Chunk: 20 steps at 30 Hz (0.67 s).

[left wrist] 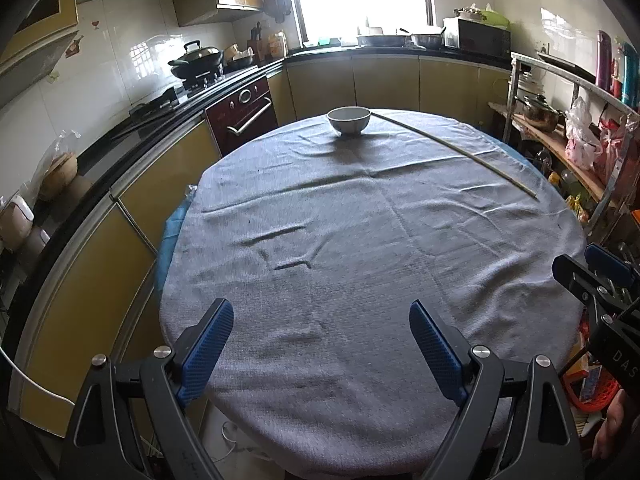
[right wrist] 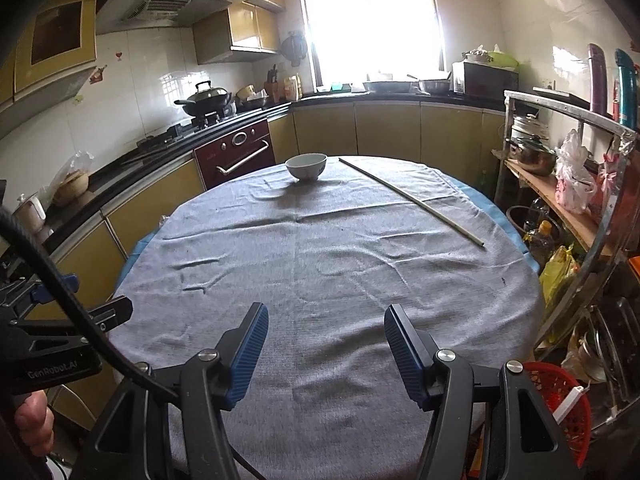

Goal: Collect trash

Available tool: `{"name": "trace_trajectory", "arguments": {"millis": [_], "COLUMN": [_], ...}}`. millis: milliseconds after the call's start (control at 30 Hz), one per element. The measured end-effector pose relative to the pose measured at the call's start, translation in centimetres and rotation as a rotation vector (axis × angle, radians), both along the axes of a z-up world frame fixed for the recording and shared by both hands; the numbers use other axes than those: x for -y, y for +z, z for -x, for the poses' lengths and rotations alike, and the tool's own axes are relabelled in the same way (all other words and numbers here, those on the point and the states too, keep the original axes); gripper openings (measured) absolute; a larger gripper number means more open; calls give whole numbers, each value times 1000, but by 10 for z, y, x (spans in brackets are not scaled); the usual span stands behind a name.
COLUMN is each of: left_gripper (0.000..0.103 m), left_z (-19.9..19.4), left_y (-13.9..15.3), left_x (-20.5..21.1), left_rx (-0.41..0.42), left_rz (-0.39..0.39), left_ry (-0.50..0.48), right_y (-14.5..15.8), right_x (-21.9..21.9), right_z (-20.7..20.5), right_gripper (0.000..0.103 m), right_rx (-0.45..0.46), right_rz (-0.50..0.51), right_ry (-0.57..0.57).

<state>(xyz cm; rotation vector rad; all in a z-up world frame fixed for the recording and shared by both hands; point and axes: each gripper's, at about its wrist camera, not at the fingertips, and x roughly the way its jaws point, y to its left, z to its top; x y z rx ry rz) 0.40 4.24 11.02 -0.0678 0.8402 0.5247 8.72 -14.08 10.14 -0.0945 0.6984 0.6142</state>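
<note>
We see no obvious trash on the cloth; the nearest candidate is the thin pale stick (left wrist: 456, 151), lying flat on the far right part of the tabletop (left wrist: 360, 260), running diagonally from beside the bowl (left wrist: 349, 119) toward the right edge. The stick's far end sits just beside the bowl rim (contact can't be confirmed). The bowl is upright, white, at the far edge of the grey cloth.

Both tools are at the near edge, well apart from the stick and bowl. The left tool (left wrist: 322, 330) hangs over the near-left part of the cloth, blue pads spread, nothing between them. The right tool (right wrist: 326, 340) is the same: pads spread, only bare cloth in the gap. Each tool shows at the edge of the other's view, side by side.

The stick lies ahead and to the right of both tools; the bowl is roughly straight ahead, slightly left in the right wrist view.

Around it: red basket (right wrist: 560, 404) low on the right near the shelf rack (right wrist: 560, 200), oven (right wrist: 236, 152) and wok (right wrist: 206, 98) on the left.
</note>
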Motion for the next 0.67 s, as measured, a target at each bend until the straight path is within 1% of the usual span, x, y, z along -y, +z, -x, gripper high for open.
{"name": "trace_trajectory", "arguments": {"millis": [233,467,567,667], "left_gripper": [90,90,90,90], "left_z": [-9,-26,-39,-55], "left_y": [-10,-23,-35,-52], "left_x": [-14,-31,-39,-50], "left_rx": [-17,-30,-19,-10], "left_rz": [16,36,56,79], "left_ry": [14,12,-10,-14], "right_y": [-10,-23,-32,-49], "right_x": [-15,-31,-37,-41], "right_z": [-11,-27,-37,-52], "right_gripper": [64,64,64,64], "right_rx": [-22,-44,-53,-59], "right_rz": [18,41,47,60], "right_ry": [14,17,12,-7]}}
